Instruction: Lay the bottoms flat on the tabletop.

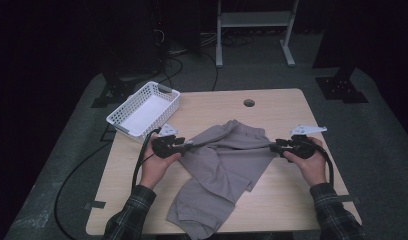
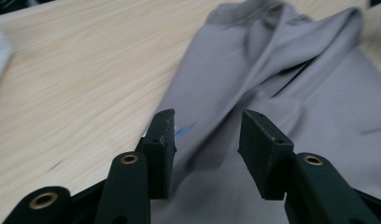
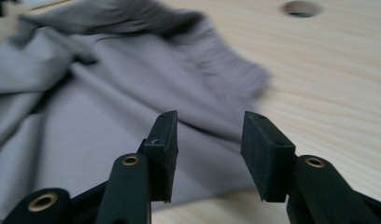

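At nine and three o'clock of the grey garment (image 1: 223,165), left gripper (image 1: 191,145) and right gripper (image 1: 272,147) stand released, gripping nothing.

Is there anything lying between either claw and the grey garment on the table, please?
Nothing visible does. The left claw and the right claw each stand open right at the grey garment, with cloth directly beyond the pads. The white basket sits off to the far left, clear of both.

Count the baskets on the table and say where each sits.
1. A white basket sits at the table's far left corner, beyond the left gripper, apart from the grey garment. Nothing seems to hide another.
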`<state>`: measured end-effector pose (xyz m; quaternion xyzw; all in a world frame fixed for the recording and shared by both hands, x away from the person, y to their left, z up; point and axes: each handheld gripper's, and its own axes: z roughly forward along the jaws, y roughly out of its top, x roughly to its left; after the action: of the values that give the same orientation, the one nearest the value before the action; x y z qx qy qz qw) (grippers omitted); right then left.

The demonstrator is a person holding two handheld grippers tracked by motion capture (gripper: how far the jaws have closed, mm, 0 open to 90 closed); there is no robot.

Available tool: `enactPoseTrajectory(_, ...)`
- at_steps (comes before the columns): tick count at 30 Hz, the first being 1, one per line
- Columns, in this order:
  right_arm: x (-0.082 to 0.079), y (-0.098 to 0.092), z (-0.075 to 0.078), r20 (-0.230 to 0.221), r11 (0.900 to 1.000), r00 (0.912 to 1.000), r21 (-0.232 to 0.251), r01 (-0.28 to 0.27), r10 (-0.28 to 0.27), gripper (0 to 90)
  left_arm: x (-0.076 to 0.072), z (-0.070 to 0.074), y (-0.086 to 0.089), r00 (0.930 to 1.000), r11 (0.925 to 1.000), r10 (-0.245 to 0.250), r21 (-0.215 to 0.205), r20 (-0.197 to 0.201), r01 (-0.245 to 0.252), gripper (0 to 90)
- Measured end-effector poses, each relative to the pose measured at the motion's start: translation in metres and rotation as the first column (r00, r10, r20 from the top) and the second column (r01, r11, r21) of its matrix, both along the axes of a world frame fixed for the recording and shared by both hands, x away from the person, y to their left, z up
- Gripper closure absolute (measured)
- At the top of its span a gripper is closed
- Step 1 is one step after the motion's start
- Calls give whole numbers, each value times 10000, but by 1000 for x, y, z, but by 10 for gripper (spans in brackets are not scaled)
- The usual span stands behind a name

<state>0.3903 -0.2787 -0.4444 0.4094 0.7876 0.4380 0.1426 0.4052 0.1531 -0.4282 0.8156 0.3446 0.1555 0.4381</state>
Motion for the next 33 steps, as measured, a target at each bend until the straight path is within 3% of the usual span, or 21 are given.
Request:
enactPoseTrajectory(8,-4,38,-12,-377,9889,9900,-556,-1378,1359,507,12,-1,-23,9958,9959,-888,163,201,885,585)
enactPoseTrajectory(12,-5,52,-17,-402,9779,9838,-1089,-1783,1749,487,21,0,-30,9928,9925,-1181,323,182,1175,616)
enactPoseTrajectory(19,-6,66,-25,-562,9637,9760,-1563,-2166,2103,470,30,-3,-49,9857,9847,-1684,468,13,1681,622)
enactPoseTrajectory(25,-5,68,-28,-727,9588,9712,-1585,-2359,2270,468,35,-7,-60,9835,9793,-1800,917,-164,1807,705)
enactPoseTrajectory(26,-5,68,-28,-750,9578,9706,-1609,-2383,2289,469,36,-9,-62,9860,9835,-1659,702,-178,1667,730)
enactPoseTrajectory(30,-5,68,-30,-838,9542,9686,-1713,-2453,2340,468,40,-7,-64,9878,9867,-1515,534,-348,1532,896)
enactPoseTrajectory(33,-5,68,-30,-819,9525,9673,-1726,-2508,2399,462,44,1,-62,9901,9896,-1381,363,-258,1390,899)
